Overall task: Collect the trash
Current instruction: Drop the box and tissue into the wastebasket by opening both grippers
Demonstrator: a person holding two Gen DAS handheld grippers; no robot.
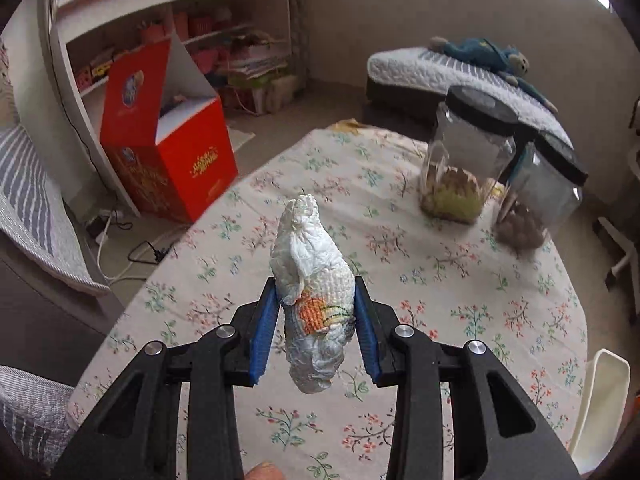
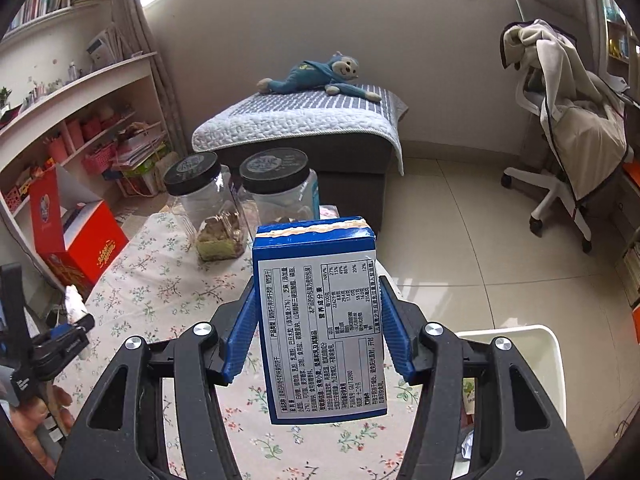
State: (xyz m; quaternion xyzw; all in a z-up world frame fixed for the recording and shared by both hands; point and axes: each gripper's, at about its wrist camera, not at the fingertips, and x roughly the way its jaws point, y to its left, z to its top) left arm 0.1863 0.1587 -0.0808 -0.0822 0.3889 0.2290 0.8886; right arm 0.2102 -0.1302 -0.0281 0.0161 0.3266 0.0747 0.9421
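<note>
Both claws loaded, both held above the tabletop (image 1: 440, 280).

Left claw (image 1: 316, 308): blue pads pinching a crumpled paper towel wad (image 1: 312, 280) with an orange print; the wad stands upright at frame centre, clear of the floral cloth. The same claw shows at the left edge of the right view (image 2: 68, 320), white wad poking up from it.

Right claw (image 2: 320, 320): pinching a blue snack box (image 2: 320, 320) by its two sides, label panel facing the camera, centre of frame.

White bin (image 2: 552, 364): lower right of the right view, beside the tabletop edge; some scraps visible inside it. In the left view its rim (image 1: 600, 380) shows at lower right.

Two black-lidded clear jars (image 2: 244, 200) stand at the far end of the tabletop, apparently food storage rather than trash.

Progress, by my reading: pick-up is done for these two items, neither dropped yet. No other loose trash shows on the visible cloth. What remains looks like carrying both to the bin and releasing.
</note>
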